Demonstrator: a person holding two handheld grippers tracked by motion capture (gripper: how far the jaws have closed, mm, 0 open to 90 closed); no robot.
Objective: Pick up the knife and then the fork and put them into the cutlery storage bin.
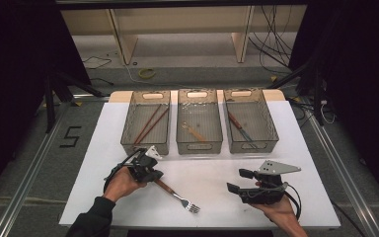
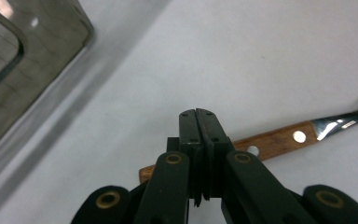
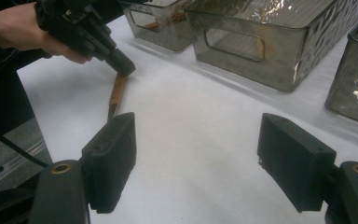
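Note:
A fork (image 1: 177,196) with a wooden handle and steel tines lies on the white table (image 1: 212,168), tines toward the near edge. My left gripper (image 1: 157,177) sits at the handle's far end. In the left gripper view its jaws (image 2: 198,114) meet flat with nothing between them, and the fork handle (image 2: 279,139) runs across beneath them. The right gripper view shows the left gripper (image 3: 121,65) tip down on the top of the handle (image 3: 116,95). My right gripper (image 1: 235,179) hovers at the near right with its jaws (image 3: 196,119) wide open and empty.
Three clear bins stand in a row at the back. The left bin (image 1: 146,145) holds brown chopsticks (image 1: 150,123), the middle bin (image 1: 199,147) a wooden-handled utensil (image 1: 193,131), the right bin (image 1: 272,134) another utensil (image 1: 239,127). Cables lie on the floor beyond.

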